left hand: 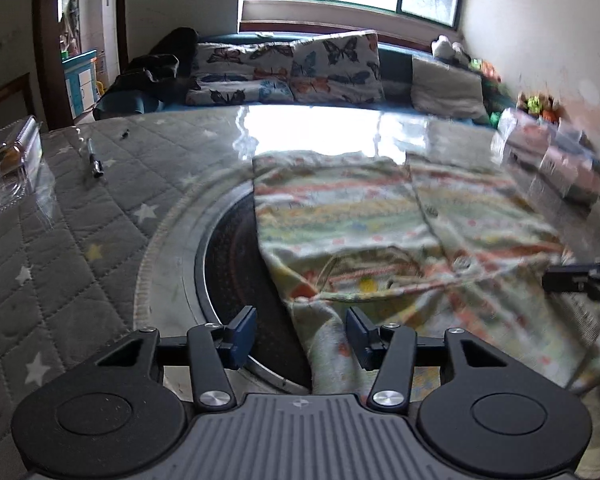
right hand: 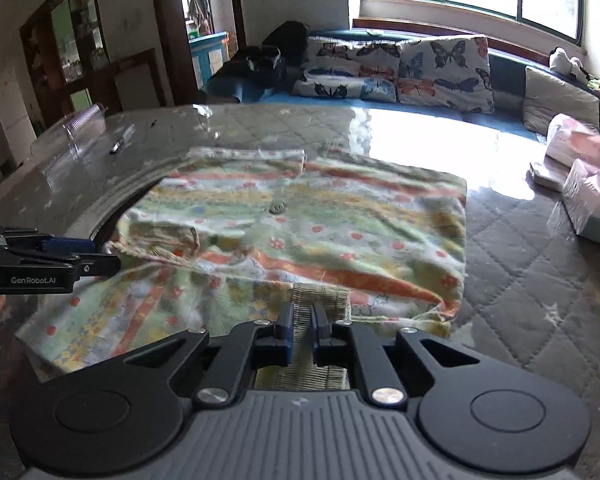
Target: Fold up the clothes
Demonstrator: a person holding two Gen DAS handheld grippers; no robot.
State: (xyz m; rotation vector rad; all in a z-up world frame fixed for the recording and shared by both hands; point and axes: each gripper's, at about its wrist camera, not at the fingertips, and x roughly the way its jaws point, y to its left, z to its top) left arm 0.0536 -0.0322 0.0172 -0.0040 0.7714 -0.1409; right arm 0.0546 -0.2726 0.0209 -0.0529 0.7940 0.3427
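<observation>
A child's garment (left hand: 380,220) (right hand: 300,220) in striped, flowered pastel cloth lies partly folded on the grey quilted table cover (left hand: 80,240). My left gripper (left hand: 301,334) stands open at the garment's near left edge, and the cloth's hem runs between its blue pads without being pressed. In the right wrist view the left gripper (right hand: 100,256) comes in from the left at the garment's side. My right gripper (right hand: 303,330) is shut on the ribbed cuff (right hand: 320,296) at the garment's near edge. The right gripper's dark tip (left hand: 572,276) shows at the right of the left wrist view.
A round dark insert (left hand: 236,264) is set in the table beside the garment. A pen (left hand: 94,160) and a clear plastic box (left hand: 20,148) lie far left. Wrapped tissue packs (right hand: 592,200) sit at the right. Behind is a sofa with butterfly cushions (left hand: 284,68).
</observation>
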